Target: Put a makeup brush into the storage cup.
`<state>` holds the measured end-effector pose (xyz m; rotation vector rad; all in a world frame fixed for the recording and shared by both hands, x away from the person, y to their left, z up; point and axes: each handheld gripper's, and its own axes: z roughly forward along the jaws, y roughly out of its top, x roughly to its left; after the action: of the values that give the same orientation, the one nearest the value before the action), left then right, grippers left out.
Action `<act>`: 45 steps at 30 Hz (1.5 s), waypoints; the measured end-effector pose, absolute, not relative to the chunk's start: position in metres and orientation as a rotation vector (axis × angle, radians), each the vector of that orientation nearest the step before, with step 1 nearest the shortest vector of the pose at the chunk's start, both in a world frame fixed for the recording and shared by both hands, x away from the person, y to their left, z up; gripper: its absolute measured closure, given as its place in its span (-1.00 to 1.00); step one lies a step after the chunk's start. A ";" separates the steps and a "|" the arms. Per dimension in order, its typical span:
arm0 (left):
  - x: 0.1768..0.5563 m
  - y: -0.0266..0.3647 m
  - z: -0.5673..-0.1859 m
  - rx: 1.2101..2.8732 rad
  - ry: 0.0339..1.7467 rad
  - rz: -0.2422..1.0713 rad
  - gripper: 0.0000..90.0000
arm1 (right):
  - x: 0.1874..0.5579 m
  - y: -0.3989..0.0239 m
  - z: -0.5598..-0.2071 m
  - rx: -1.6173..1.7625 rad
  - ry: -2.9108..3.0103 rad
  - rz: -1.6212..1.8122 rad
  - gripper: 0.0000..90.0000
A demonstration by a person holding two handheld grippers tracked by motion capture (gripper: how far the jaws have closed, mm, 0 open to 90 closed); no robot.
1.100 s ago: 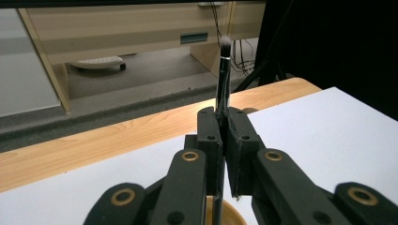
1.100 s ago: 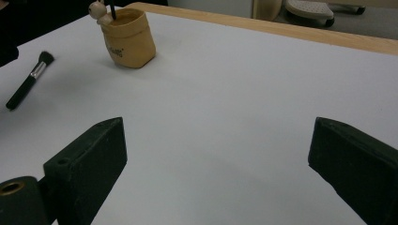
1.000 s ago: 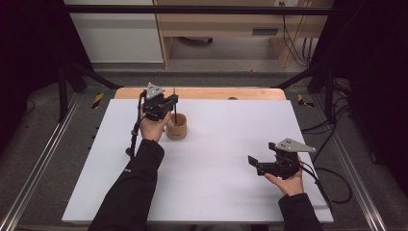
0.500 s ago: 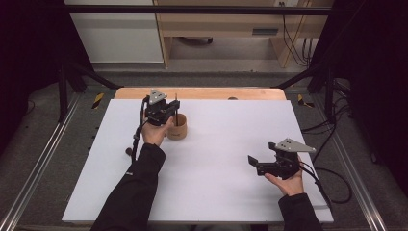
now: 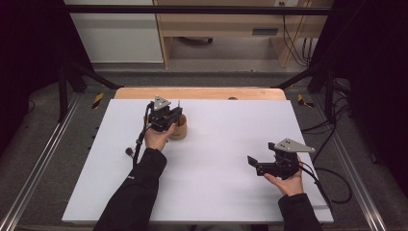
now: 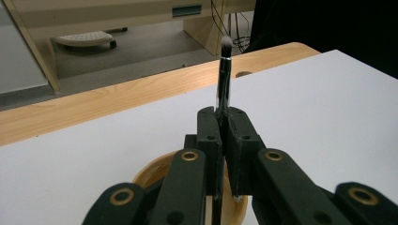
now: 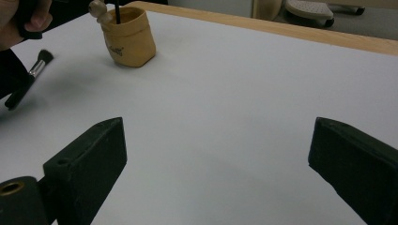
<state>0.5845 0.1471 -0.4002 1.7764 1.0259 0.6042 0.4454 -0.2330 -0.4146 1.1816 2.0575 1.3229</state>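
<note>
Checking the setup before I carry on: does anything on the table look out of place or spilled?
Nothing is spilled. The cup stands upright. One brush lies loose on the white board beside the left arm, outside the cup, while the left gripper holds another brush above it.

Slim black brush (image 6: 224, 79) stands upright above tan cup (image 7: 128, 37).

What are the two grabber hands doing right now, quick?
Left gripper: shut on a thin brush, held upright over the tan cup.
Right gripper: open, holding nothing, above the white table.
</note>
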 end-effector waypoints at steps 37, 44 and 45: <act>0.508 0.190 -0.379 1.743 0.939 0.549 -0.29 | 0.443 -0.235 -0.411 1.176 2.031 1.335 -0.89; 0.492 0.202 -0.384 1.751 0.937 0.538 -0.45 | 0.443 -0.235 -0.411 1.175 2.033 1.330 -0.89; 0.490 0.203 -0.384 1.750 0.938 0.541 -0.46 | 0.443 -0.235 -0.411 1.175 2.032 1.329 -0.89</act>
<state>0.4901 0.2028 -0.3843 1.7499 0.9379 0.5413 0.4427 -0.2348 -0.4111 1.1750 2.0318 1.3286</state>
